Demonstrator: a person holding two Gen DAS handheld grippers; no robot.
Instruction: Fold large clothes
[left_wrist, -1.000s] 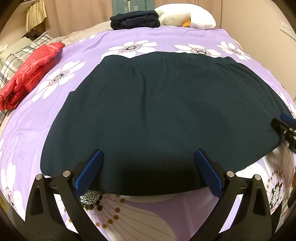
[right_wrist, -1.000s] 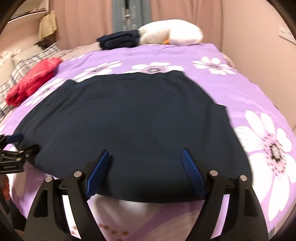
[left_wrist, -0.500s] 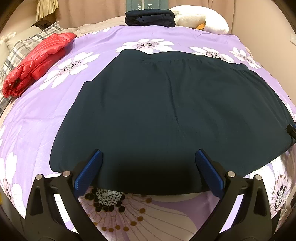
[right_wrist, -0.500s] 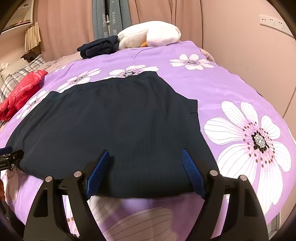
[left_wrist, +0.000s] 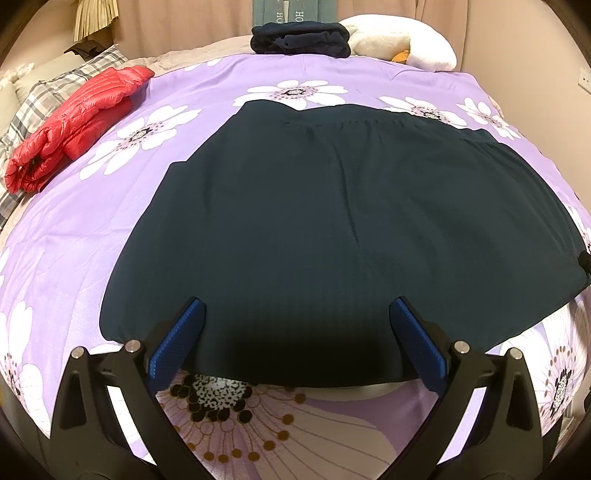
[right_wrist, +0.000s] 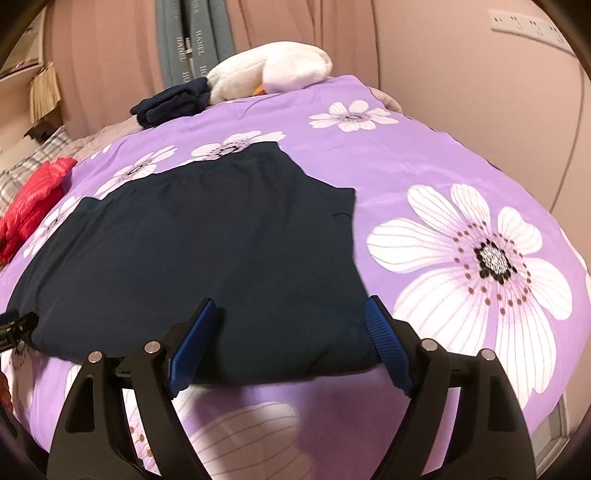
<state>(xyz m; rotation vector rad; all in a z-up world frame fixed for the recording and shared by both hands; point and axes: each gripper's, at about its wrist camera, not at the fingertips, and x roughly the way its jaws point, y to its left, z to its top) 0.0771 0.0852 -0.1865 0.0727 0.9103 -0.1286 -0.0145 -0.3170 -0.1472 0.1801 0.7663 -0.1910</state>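
A large dark navy garment (left_wrist: 332, 229) lies spread flat on the purple flowered bedspread (left_wrist: 74, 236). It also shows in the right wrist view (right_wrist: 207, 254). My left gripper (left_wrist: 295, 332) is open and empty, its blue pads (left_wrist: 177, 343) over the garment's near hem toward the left corner. My right gripper (right_wrist: 291, 336) is open and empty over the near hem by the garment's right corner. The left gripper's tip shows at the left edge of the right wrist view (right_wrist: 14, 325).
A red puffer jacket (left_wrist: 74, 122) lies at the bed's left side beside a plaid pillow (left_wrist: 48, 96). A folded dark garment (left_wrist: 299, 38) and a white plush toy (left_wrist: 402, 48) sit at the far end. A wall (right_wrist: 480, 92) runs along the right side.
Both grippers have swung outward toward the garment's near corners, the left one leftward and the right one rightward. They stay open. The garment has not moved.
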